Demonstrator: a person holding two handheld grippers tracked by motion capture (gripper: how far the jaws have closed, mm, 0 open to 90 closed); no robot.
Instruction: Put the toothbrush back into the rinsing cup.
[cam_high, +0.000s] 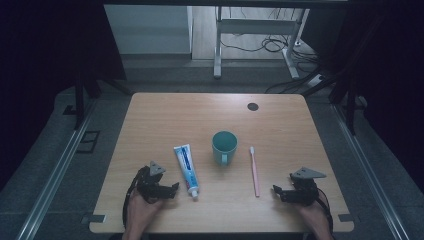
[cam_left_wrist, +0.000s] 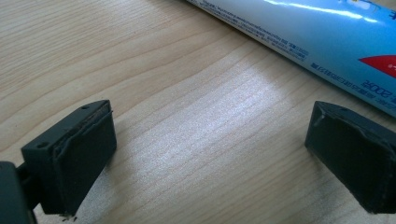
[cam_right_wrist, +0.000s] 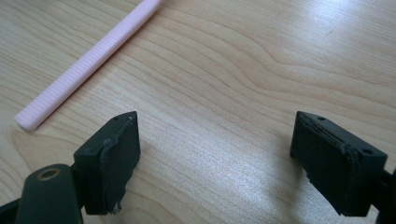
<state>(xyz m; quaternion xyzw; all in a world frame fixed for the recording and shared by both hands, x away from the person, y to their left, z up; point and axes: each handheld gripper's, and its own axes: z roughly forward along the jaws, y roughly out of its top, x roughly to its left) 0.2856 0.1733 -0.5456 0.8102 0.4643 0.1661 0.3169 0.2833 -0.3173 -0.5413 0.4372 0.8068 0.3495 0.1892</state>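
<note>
Wood-grain table (cam_high: 150, 115) carries, from left to right, the left gripper (cam_high: 172, 189) with jaws wide and empty, the toothpaste tube (cam_high: 186, 169) just beside it, a teal cup (cam_high: 224, 146), a pink toothbrush (cam_high: 254, 170) and the right gripper (cam_high: 276, 191), also wide and empty. Both hands rest low at the near edge, the 2 grippers pointing inward. For a clean pick, I'd square the left jaws across the tube's body and close gently.
</note>
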